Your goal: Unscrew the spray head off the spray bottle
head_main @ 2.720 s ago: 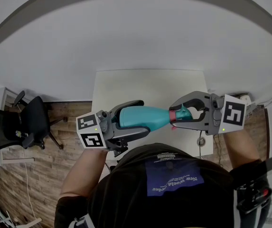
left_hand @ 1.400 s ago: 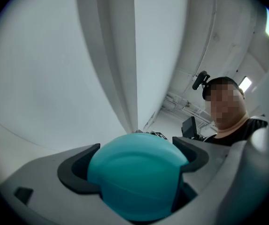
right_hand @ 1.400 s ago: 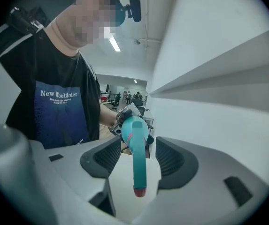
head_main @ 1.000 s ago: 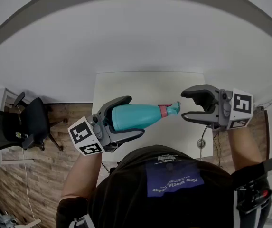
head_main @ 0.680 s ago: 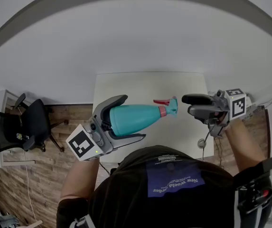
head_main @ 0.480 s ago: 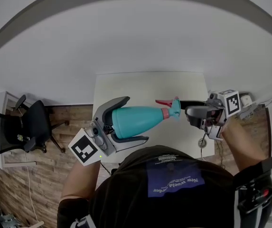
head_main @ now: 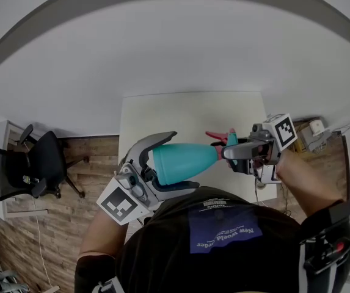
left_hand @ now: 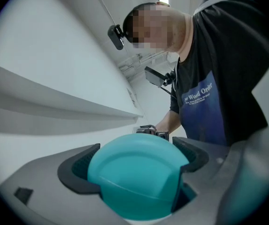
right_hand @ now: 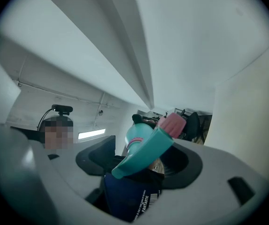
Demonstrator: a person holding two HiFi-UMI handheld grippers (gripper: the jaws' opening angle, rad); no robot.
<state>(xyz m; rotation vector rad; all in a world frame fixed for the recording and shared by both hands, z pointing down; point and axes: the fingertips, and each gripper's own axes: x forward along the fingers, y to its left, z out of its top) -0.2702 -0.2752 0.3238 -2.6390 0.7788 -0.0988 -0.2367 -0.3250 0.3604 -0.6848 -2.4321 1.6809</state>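
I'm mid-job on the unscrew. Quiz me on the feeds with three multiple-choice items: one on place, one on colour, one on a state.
1. The left gripper holds the bottle by:
A. its wide base end
B. its neck
C. its nozzle

2. The bottle's body is:
A. yellow
B. teal
C. black

3. The right gripper's jaws are:
A. shut on nothing
B. apart, with the spray head between them
C. clamped on the bottle's base

Key:
1 A: the left gripper view shows the round base seated between the jaws.
2 B: it is teal in every view.
3 B: the jaws have just been opening and stand wide round the spray head.
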